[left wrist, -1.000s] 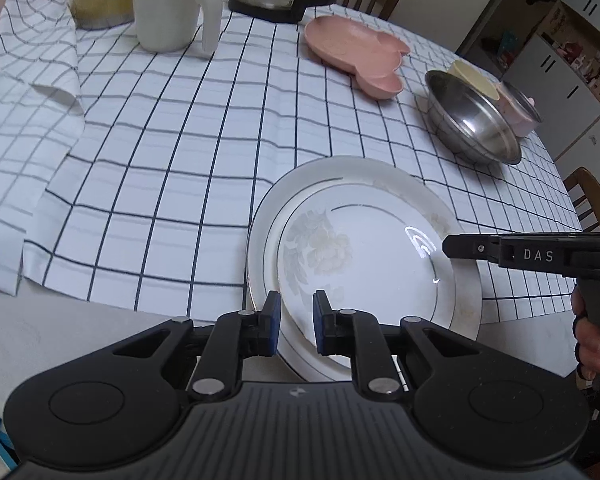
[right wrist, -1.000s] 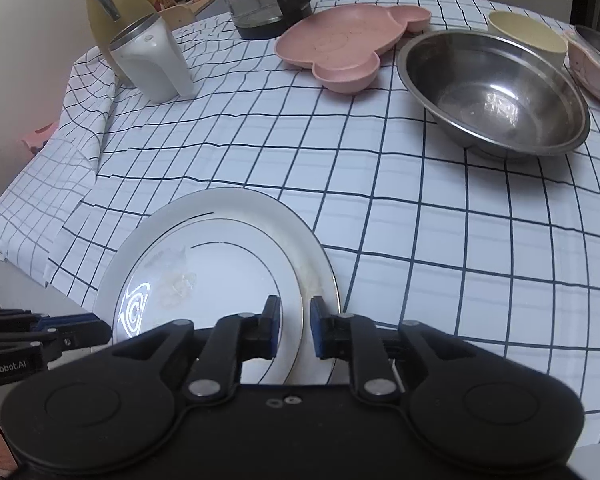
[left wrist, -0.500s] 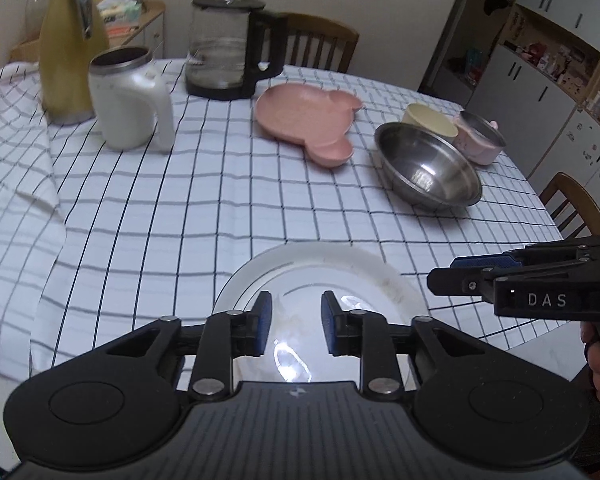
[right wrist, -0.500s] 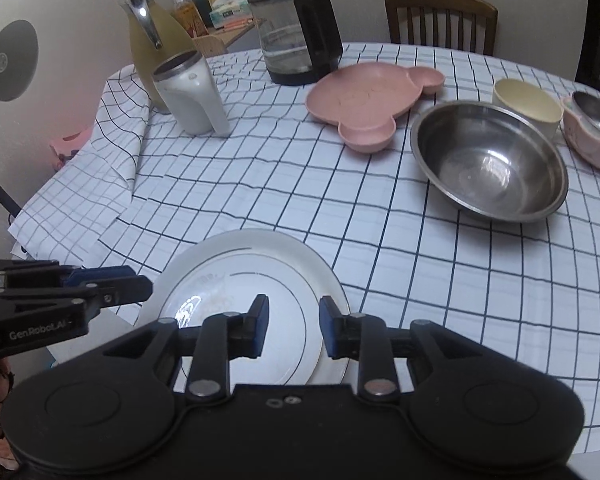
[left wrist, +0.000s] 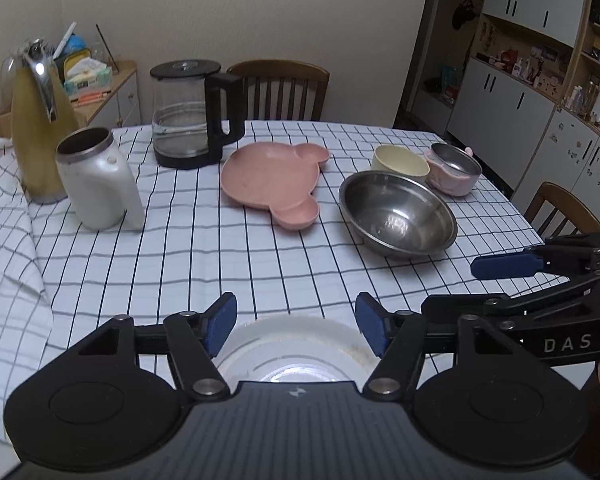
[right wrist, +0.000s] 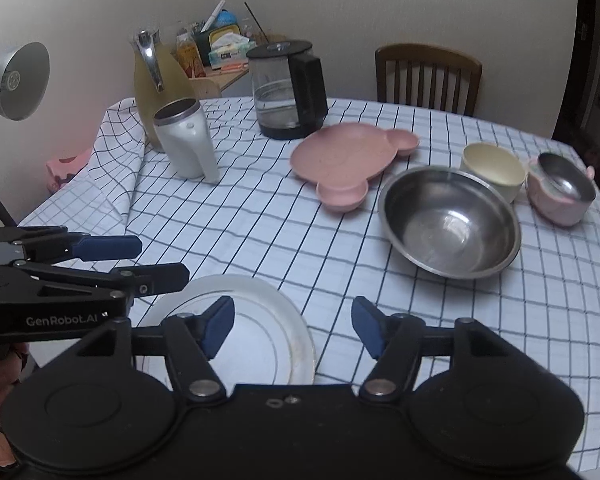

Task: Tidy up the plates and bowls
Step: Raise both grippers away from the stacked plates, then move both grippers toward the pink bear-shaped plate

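We note both grippers, left (left wrist: 296, 322) and right (right wrist: 292, 326), lifted off the white plates (right wrist: 260, 336), jaws opening, nothing between them. Plates stacked (our reading); steel bowl (right wrist: 452, 224) beyond them likely next

On the checked tablecloth (right wrist: 260, 216) stood one white plate (right wrist: 260, 336), one pink bear-shaped plate (right wrist: 340, 156) and three bowls: one large steel bowl (right wrist: 452, 224), one cream bowl (right wrist: 492, 168) and one pink steel-lined bowl (right wrist: 560, 188). There were also one glass kettle (right wrist: 284, 88), one yellow carafe (right wrist: 156, 80) and one white jug (right wrist: 184, 140). Two wooden chairs (left wrist: 284, 88) showed in the left view, and two grippers, left gripper (left wrist: 296, 322) and right gripper (right wrist: 292, 326), were present.
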